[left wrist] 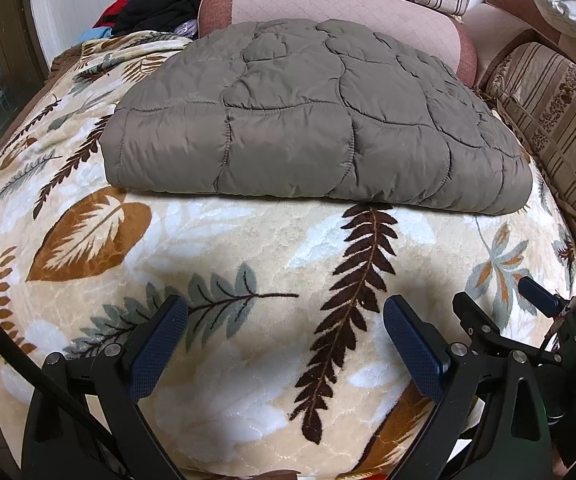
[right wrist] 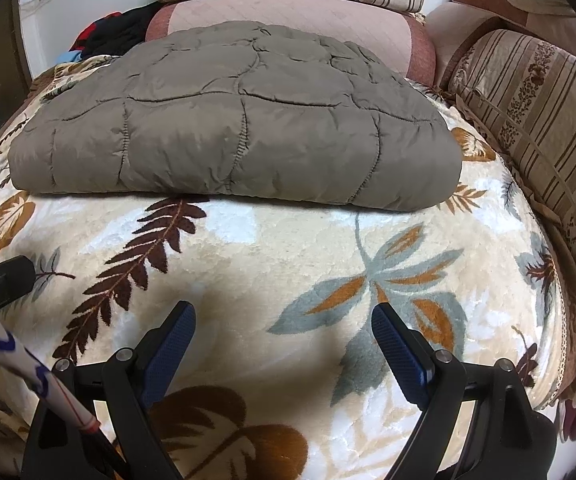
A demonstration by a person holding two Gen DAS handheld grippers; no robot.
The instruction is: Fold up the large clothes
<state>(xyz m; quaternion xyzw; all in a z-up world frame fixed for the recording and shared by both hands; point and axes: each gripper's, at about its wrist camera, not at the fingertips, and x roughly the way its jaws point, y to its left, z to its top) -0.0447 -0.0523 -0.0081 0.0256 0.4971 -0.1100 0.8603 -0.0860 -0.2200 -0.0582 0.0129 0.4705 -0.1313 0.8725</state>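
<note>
Quilted jacket (left wrist: 311, 120), grey-brown and puffy, lies as a squared-off bundle at the far half of the leaf-print blanket (left wrist: 248, 248), its folded edge toward me and its back end up against the pink cushion (left wrist: 327, 4). Looks like the fold's basically finished, imo: no sleeves or loose flaps showing from either cam, edges roughly lined up, top face fairly flat. Can't see the layers underneath, so can't say how many folds are in it.

Left gripper (left wrist: 286, 344) hangs low over bare blanket, near side of the bed, well apart from the bundle, jaws spread wide w/ nothing between them. Right gripper (right wrist: 284, 344) same deal: fingers wide apart, empty, over the blue-and-orange leaf, also short of the jacket. In the left view I can see the right one's tip just beside mine, so the two sit close together, side by side. My read: both are parked back here so the garment sits undisturbed and fully in frame for a check.

Bundle being centred on the plush blanket makes sense, since it's a soft, wide surface w/ room either side. Striped cushions (right wrist: 535, 112) crowd the right edge, and a pile of dark and red clothes (left wrist: 148, 8) sits at the back left, probably the rest of the batch.

If anything's left, it's a pat-down or shifting the bundle aside; puffy fill may spring open if nudged.
</note>
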